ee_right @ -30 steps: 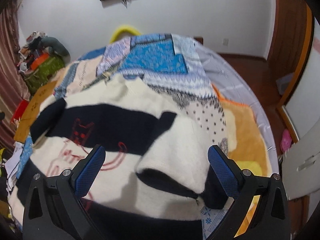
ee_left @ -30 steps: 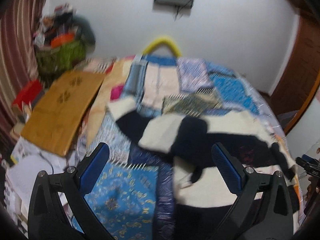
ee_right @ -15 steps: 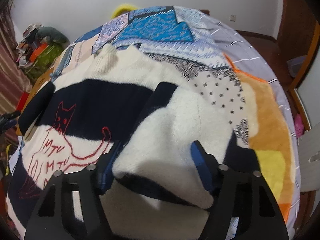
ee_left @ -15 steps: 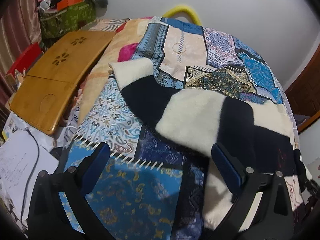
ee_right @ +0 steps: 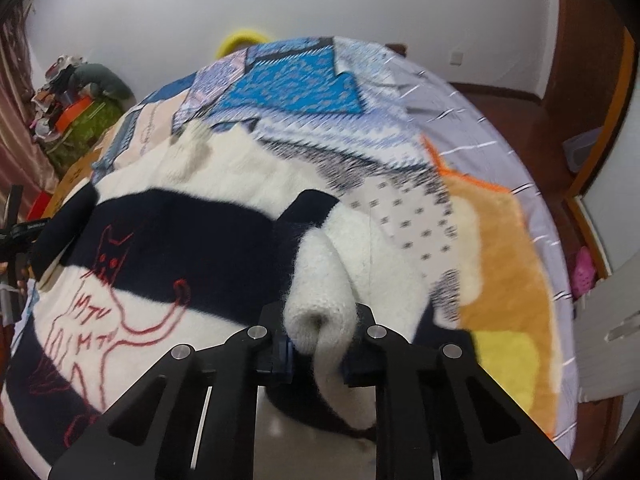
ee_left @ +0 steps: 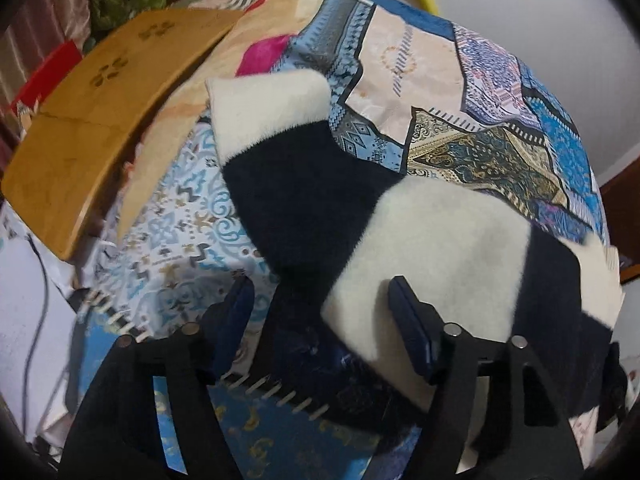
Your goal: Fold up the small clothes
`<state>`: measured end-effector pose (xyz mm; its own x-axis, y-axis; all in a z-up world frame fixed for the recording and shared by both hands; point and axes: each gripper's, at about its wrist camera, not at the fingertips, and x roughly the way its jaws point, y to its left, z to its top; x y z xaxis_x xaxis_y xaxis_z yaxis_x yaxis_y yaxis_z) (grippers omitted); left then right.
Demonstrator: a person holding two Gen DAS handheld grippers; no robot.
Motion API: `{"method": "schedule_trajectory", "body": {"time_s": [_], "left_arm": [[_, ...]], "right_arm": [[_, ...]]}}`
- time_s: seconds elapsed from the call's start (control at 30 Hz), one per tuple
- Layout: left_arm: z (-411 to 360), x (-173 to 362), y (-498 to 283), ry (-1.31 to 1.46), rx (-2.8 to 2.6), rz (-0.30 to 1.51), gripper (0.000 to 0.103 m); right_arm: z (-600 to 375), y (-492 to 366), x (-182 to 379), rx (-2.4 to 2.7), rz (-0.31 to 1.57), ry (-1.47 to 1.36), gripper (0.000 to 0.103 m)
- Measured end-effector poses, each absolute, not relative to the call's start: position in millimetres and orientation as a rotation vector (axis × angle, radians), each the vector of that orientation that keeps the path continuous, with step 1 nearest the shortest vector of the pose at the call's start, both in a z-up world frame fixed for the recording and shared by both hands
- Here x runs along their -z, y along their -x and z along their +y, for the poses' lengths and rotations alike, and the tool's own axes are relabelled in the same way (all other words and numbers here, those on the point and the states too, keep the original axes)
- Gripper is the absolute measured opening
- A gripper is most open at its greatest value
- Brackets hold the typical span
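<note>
A fuzzy sweater with white and navy stripes (ee_right: 168,216) and a red cat outline lies spread on the bed. My right gripper (ee_right: 318,334) is shut on the sweater's right sleeve (ee_right: 320,312), bunching its white band between the pads. In the left wrist view the other sleeve (ee_left: 312,184) stretches away across the quilt, ending in a white cuff (ee_left: 268,108). My left gripper (ee_left: 320,300) is half closed, its jaws straddling the near part of that sleeve without pinching it.
A patchwork quilt (ee_left: 460,92) covers the bed. A wooden lap tray (ee_left: 100,120) lies at the left edge. An orange and yellow blanket (ee_right: 504,280) lies at the right. Clutter is piled by the far left wall (ee_right: 76,100).
My right gripper closed from wide open onto the right sleeve. My left gripper moved forward and down over the left sleeve and its jaws narrowed.
</note>
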<state>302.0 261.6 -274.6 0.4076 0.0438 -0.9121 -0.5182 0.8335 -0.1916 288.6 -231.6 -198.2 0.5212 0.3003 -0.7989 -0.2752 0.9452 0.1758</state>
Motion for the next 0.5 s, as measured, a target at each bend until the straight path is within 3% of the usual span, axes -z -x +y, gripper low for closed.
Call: {"method": "schedule_trajectory", "body": {"time_s": [0.13, 0.2, 0.4, 0.5], "left_arm": [[273.8, 283.4, -305.3, 0.612, -0.364, 1.08, 0.053], [280.0, 285.7, -304.9, 0.673, -0.345, 1.068, 0.037], [285.0, 284.8, -306.4, 0.739, -0.31, 1.062, 0.009], [280.0, 274.7, -305.8, 0.69, -0.311, 1.055, 0.007]], "right_arm": [[-257.8, -294.0, 192.2, -0.274, 0.943, -0.036, 0.014], [-273.1, -296.3, 191.6, -0.235, 0.942, -0.047, 0.014], [-310.9, -298.3, 201.9, -0.142, 0.97, -0.084, 0.014], [-321.4, -298.2, 209.8, -0.111, 0.994, -0.097, 0.014]]}}
